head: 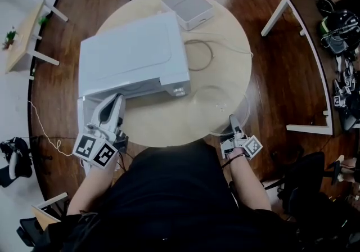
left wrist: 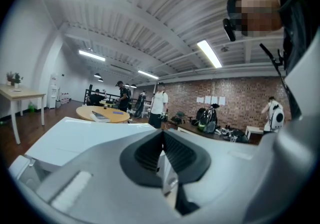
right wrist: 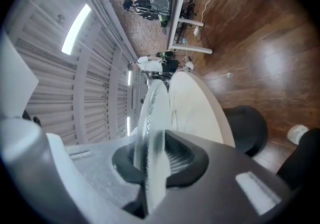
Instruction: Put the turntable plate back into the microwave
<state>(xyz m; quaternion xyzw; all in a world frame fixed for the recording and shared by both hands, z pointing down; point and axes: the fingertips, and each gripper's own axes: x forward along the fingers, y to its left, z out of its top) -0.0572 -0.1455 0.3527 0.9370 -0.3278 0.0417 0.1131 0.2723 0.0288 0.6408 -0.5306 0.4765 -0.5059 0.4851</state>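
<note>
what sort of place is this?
Probably an open lab or office workspace, not a kitchen: the microwave sits on a round table, with a brick wall and backpacks behind.

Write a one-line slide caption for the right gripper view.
Right gripper shut on the rim of the glass turntable plate, seen edge-on, with the round table beyond.

readable text: none | papers (left wrist: 209, 100) on brick wall (left wrist: 240, 97): too small to read
</note>
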